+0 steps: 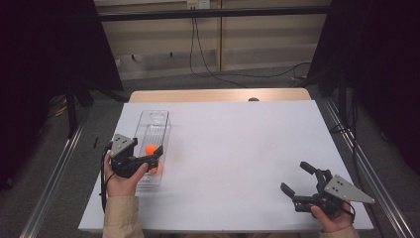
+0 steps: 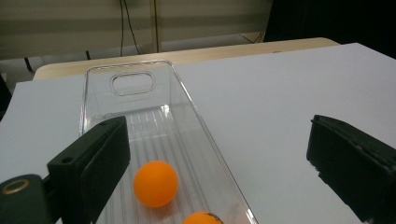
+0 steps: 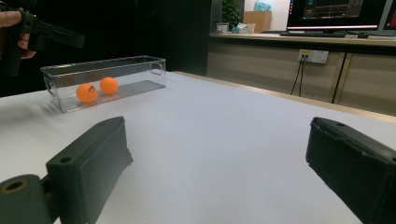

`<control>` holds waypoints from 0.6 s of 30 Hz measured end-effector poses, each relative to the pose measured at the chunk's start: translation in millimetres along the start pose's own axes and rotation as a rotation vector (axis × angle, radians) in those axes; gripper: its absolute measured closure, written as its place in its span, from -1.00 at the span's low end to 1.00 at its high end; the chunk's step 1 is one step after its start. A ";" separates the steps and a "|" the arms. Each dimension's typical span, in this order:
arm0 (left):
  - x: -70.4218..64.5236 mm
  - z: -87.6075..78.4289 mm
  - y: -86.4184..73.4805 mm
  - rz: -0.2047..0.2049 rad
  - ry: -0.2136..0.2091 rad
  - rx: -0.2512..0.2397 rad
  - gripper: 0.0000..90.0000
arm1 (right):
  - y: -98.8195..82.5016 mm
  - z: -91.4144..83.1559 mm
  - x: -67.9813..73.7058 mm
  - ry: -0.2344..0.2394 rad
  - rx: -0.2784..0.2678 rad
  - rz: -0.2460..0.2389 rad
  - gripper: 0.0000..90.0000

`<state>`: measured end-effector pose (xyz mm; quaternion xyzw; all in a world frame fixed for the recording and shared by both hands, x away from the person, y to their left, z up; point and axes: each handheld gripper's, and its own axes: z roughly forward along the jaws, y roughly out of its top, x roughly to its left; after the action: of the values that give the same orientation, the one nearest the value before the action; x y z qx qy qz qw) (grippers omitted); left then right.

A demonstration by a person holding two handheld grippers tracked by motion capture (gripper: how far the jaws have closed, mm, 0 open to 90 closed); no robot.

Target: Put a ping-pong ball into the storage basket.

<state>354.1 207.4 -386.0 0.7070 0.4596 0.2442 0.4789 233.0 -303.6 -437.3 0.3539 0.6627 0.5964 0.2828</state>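
1. Left tool [image 1: 157,151] sits at the near-left of the worktop [image 1: 237,148], held in the person's left hand [image 1: 121,181]; it hovers over the near end of the clear bin [image 1: 163,130], jaws spread wide, gripping nothing.
2. Clear bin is a long, narrow transparent tray lying on the left part of the worktop, long side running away from the person; a handle cut-out [image 2: 132,84] is in its far end wall.
3. Two orange balls sit inside the bin at its near end: first ball [image 2: 155,183] rests on the ribbed floor, second ball [image 2: 201,218] just beside it, nearer the camera, cut off by the frame edge in the left gripper view.
4. In that view, one jaw is over the bin, the other over bare worktop beside it; neither touches a ball.
5. Right tool [image 1: 300,181] is at the near-right corner, well apart from the bin, in the right hand [image 1: 331,218]; jaws wide open, empty, over bare worktop.
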 end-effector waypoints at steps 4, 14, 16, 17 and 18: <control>-1.8 -2.0 -2.9 0.003 -0.001 -0.003 -0.86 | 0.0 0.0 0.0 0.000 0.000 0.000 -0.89; -2.8 -6.7 -11.0 0.000 -0.006 -0.026 -0.87 | 0.1 0.1 0.1 0.000 0.000 -0.001 -0.89; -2.5 -7.9 -12.1 0.002 -0.003 -0.032 -0.87 | 0.1 0.0 0.1 0.000 0.000 0.000 -0.89; -2.5 -8.7 -12.8 0.000 -0.004 -0.037 -0.87 | 0.1 0.0 0.1 0.000 -0.001 -0.001 -0.89; -2.7 -9.4 -13.5 0.002 0.001 -0.041 -0.87 | 0.1 -0.1 0.1 0.000 0.000 -0.001 -0.89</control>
<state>339.9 210.8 -394.0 0.6974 0.4541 0.2543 0.4927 232.9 -303.5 -437.2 0.3536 0.6627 0.5963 0.2834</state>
